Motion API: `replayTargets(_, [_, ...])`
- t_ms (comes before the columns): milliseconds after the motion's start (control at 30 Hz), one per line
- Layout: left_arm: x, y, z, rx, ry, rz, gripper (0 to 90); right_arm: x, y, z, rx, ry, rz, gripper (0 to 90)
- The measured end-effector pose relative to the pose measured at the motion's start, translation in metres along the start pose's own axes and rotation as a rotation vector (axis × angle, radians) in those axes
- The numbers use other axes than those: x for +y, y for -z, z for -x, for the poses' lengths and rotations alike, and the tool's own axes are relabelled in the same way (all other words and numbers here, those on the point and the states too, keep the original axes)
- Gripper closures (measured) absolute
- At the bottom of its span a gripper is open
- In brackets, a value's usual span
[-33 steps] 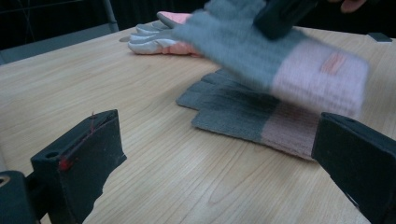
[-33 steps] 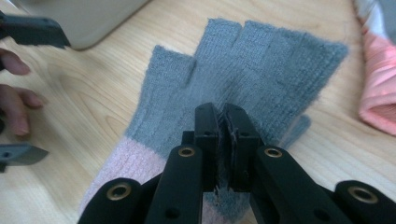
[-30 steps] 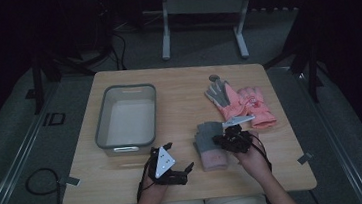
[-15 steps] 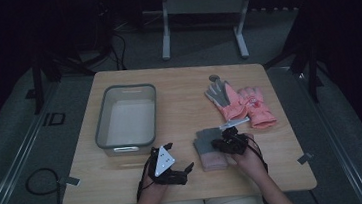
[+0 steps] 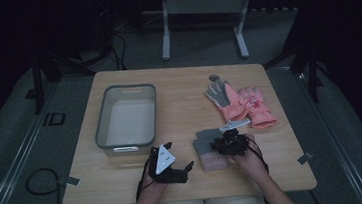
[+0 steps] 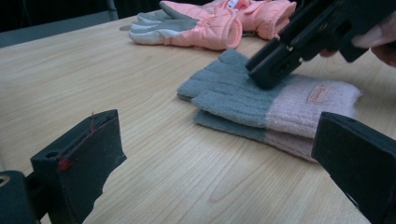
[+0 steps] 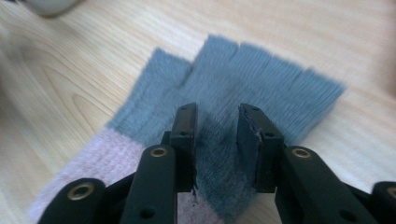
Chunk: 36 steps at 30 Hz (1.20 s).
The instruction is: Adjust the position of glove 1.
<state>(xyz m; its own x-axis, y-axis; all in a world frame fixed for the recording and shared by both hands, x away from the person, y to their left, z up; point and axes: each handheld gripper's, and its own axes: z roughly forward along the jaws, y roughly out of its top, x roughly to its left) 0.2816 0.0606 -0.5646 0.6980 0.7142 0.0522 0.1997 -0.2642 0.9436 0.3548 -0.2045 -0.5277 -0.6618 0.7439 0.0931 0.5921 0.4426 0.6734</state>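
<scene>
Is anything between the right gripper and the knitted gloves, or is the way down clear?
Nothing visible stands between them. The right gripper hangs directly over the grey part of the knitted gloves, its jaws just opened with a narrow gap and bare knit showing between them. The left gripper waits apart, open.

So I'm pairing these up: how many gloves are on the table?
4. Two grey-and-pink knit gloves lie stacked at the near edge under the right tool. Two pink padded gloves lie side by side farther back on the right. More could hide beneath.
</scene>
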Motion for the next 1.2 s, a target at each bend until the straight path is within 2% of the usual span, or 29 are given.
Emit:
replayTargets(33, [0.001, 0.0, 0.001, 0.008, -0.007, -0.011, 1.6, 0.002, 0.005, 0.001, 0.003, 0.003, 0.013, 62.4])
replayTargets(100, [0.003, -0.001, 0.002, 0.005, -0.023, -0.018, 1.6, 0.006, 0.014, 0.003, 0.007, 0.009, 0.044, 61.3])
replayTargets(167, [0.008, -0.002, 0.005, 0.016, -0.057, -0.048, 1.6, 0.009, 0.024, 0.008, -0.001, 0.021, 0.079, 61.0])
replayTargets(200, [0.011, -0.002, 0.006, 0.001, -0.057, -0.054, 3.9, 0.01, 0.027, 0.012, -0.001, 0.017, 0.09, 59.7])
replayTargets(300, [0.021, -0.004, 0.01, -0.124, 0.019, -0.056, 6.3, 0.011, 0.033, 0.023, 0.002, 0.007, 0.097, 57.5])
replayTargets(333, [0.025, -0.006, 0.013, -0.15, 0.025, -0.067, 6.3, 0.01, 0.034, 0.026, 0.003, -0.001, 0.097, 57.4])
replayTargets(400, [0.032, -0.011, 0.02, -0.182, -0.013, -0.089, 6.4, 0.011, 0.035, 0.03, 0.014, -0.014, 0.094, 57.6])
replayTargets(500, [0.037, -0.021, 0.028, -0.297, -0.041, -0.108, 6.5, 0.015, 0.035, 0.035, 0.021, -0.043, 0.104, 59.7])
replayTargets(600, [0.04, -0.033, 0.037, -0.341, -0.124, -0.152, 10.5, 0.02, 0.033, 0.038, 0.008, -0.059, 0.104, 60.1])
replayTargets(633, [0.041, -0.037, 0.04, -0.361, -0.155, -0.172, 14.4, 0.021, 0.031, 0.039, 0.002, -0.059, 0.102, 60.2])
replayTargets(700, [0.041, -0.044, 0.046, -0.359, -0.236, -0.2, 20.6, 0.025, 0.026, 0.039, -0.01, -0.064, 0.093, 60.2])
replayTargets(733, [0.041, -0.047, 0.048, -0.373, -0.264, -0.214, 24.1, 0.026, 0.023, 0.039, -0.013, -0.061, 0.092, 60.0])
replayTargets(800, [0.041, -0.052, 0.051, -0.351, -0.327, -0.227, 27.3, 0.028, 0.016, 0.04, -0.021, -0.061, 0.073, 58.4])
replayTargets(900, [0.041, -0.054, 0.051, -0.354, -0.338, -0.231, 29.7, 0.028, 0.008, 0.041, -0.02, -0.08, 0.06, 56.5])
replayTargets(933, [0.039, -0.058, 0.051, -0.335, -0.392, -0.248, 30.5, 0.027, 0.001, 0.043, -0.024, -0.103, 0.045, 54.7])
replayTargets(1033, [0.037, -0.06, 0.052, -0.336, -0.42, -0.262, 32.3, 0.025, -0.007, 0.046, -0.013, -0.126, 0.031, 50.4])
replayTargets(1133, [0.033, -0.062, 0.055, -0.31, -0.471, -0.273, 35.0, 0.022, -0.014, 0.049, -0.024, -0.138, 0.01, 46.1])
replayTargets(1200, [0.032, -0.062, 0.057, -0.284, -0.494, -0.28, 39.6, 0.02, -0.019, 0.051, -0.012, -0.154, -0.022, 41.9])
